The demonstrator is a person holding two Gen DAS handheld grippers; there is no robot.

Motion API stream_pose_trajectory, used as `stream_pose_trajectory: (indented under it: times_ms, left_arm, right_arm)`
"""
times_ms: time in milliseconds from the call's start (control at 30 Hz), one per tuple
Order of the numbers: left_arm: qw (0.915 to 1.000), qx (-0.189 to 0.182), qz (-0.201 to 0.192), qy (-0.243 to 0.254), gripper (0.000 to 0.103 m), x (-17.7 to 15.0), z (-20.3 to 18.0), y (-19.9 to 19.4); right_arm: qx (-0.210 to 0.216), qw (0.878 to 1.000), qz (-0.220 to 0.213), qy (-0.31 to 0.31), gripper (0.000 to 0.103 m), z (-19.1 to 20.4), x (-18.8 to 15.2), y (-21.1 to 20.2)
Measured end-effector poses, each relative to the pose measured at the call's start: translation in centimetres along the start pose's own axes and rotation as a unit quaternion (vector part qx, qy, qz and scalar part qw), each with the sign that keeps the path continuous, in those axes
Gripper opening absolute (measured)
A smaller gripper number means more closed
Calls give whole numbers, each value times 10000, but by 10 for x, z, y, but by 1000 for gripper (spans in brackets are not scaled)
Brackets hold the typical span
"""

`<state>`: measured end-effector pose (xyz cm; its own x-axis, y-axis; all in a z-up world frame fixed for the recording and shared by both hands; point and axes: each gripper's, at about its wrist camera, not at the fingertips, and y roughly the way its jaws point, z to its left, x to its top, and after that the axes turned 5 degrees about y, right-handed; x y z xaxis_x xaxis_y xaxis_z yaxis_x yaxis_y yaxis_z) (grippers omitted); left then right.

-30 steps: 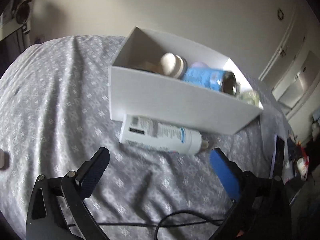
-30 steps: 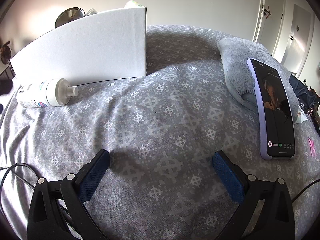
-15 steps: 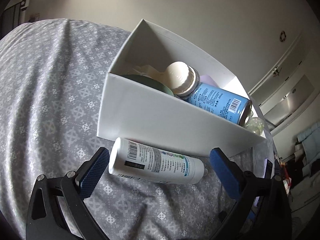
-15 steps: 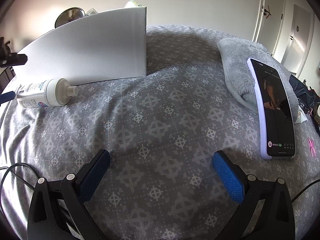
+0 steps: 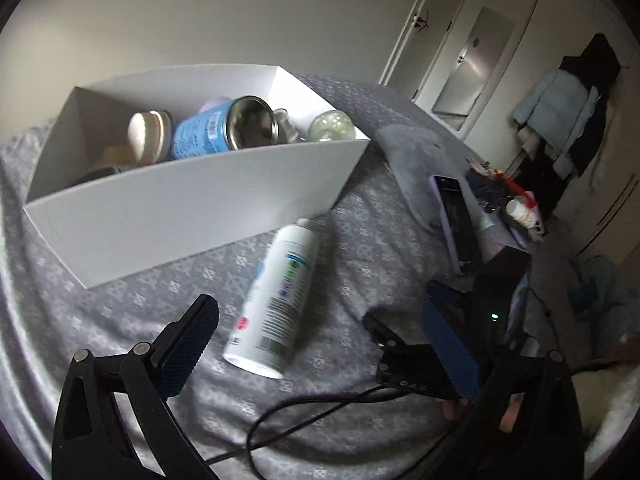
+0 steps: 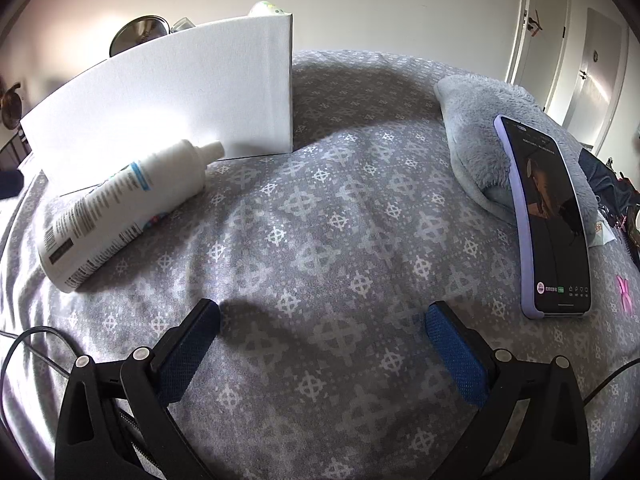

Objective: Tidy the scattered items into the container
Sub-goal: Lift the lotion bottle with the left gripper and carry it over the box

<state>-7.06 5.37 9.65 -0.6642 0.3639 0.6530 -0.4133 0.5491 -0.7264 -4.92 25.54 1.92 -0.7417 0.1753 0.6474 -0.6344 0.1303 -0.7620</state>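
Note:
A white bottle point(image 5: 276, 300) lies on its side on the grey patterned bedspread, its nozzle toward the front wall of the white box point(image 5: 192, 200). It also shows in the right wrist view point(image 6: 120, 208), in front of the box point(image 6: 172, 92). The box holds a blue can point(image 5: 216, 130), a cream-capped jar point(image 5: 146, 136) and a clear globe point(image 5: 332, 128). My left gripper point(image 5: 316, 344) is open, its fingers on either side of the bottle's base, not touching it. My right gripper point(image 6: 320, 344) is open and empty over bare bedspread, right of the bottle.
A phone in a lilac case point(image 6: 548, 216) leans on a grey plush cushion point(image 6: 480, 136) to the right. A black cable point(image 5: 304, 412) runs across the bedspread near the left gripper. Clutter point(image 5: 516, 208) and hanging coats point(image 5: 560, 112) stand beyond the bed's right edge.
The bottle has turned from lying along the box wall to pointing nozzle-first at it. The left gripper's view has swung round to the right. The right gripper has hardly moved.

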Motion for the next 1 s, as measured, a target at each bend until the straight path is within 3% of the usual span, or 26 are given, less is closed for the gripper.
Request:
stream_pose_trajectory:
  times_ms: [100, 233, 367, 533, 567, 600, 667, 733, 867, 1000]
  left_arm:
    - [9980, 343, 457, 279, 101, 11, -4, 23]
    - [9897, 360, 1214, 662, 101, 13, -11, 66]
    - [9807, 620, 1583, 964, 101, 16, -22, 95]
    - [9819, 710, 1539, 850, 100, 18, -27, 104]
    - [9827, 730, 1490, 819, 89, 17, -28, 103]
    - [9826, 776, 1488, 795, 70, 16, -27, 101]
    - [9822, 746, 1599, 643, 46, 11, -22, 100]
    - [9848, 504, 1599, 443, 44, 5, -17, 93]
    - [9872, 395, 1490, 401, 44, -12, -19, 67]
    - [9924, 172, 1220, -72, 44, -31, -11, 32]
  right_arm:
    - [-3, 10000, 1, -2, 103, 0, 0, 0]
    - [2, 10000, 0, 0, 103, 0, 0, 0]
    - [2, 10000, 0, 0, 103, 0, 0, -1]
    - [2, 10000, -1, 1, 103, 0, 0, -1]
    - [2, 10000, 0, 0, 103, 0, 0, -1]
    - [2, 10000, 0, 1, 103, 0, 0, -1]
    - [3, 10000, 0, 1, 103, 0, 0, -1]
    - [3, 10000, 0, 2, 103, 0, 0, -1]
    - [6, 10000, -1, 3, 103, 0, 0, -1]
    - [4, 10000, -1, 2, 103, 0, 0, -1]
